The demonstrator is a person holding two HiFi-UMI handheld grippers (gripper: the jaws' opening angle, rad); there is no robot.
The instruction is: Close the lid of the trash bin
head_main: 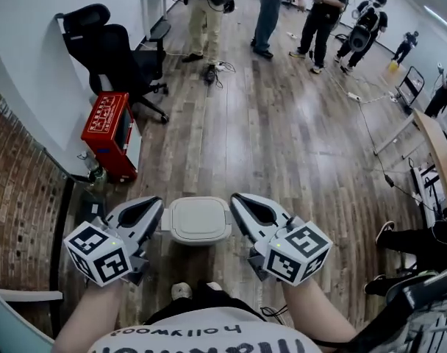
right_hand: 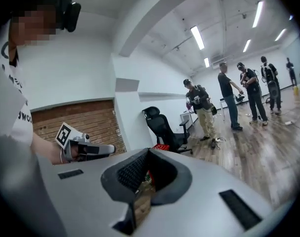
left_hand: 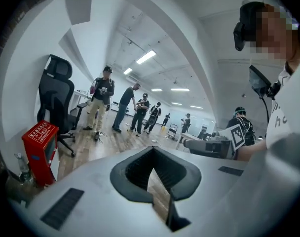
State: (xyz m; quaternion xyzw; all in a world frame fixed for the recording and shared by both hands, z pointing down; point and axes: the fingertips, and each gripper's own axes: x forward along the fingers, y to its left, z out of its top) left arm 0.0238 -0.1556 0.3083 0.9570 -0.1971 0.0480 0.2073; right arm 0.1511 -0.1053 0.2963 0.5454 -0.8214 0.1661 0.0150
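Observation:
The trash bin (head_main: pixel 198 220) stands on the wood floor just in front of me, and its white rounded-square lid lies flat on top. My left gripper (head_main: pixel 156 206) hangs close by the bin's left side and my right gripper (head_main: pixel 238 201) by its right side, both pointing forward. Neither touches the lid as far as I can tell. In the left gripper view the left gripper (left_hand: pixel 152 157) has its jaws together with nothing held. In the right gripper view the right gripper (right_hand: pixel 147 157) is shut the same way. The bin is hidden in both gripper views.
A red cabinet (head_main: pixel 109 131) stands left of the bin against the white wall, with a black office chair (head_main: pixel 109 50) behind it. A brick wall (head_main: pixel 18 190) runs along the left. Several people (head_main: pixel 271 13) stand at the far end, and cables (head_main: pixel 370 123) cross the floor at right.

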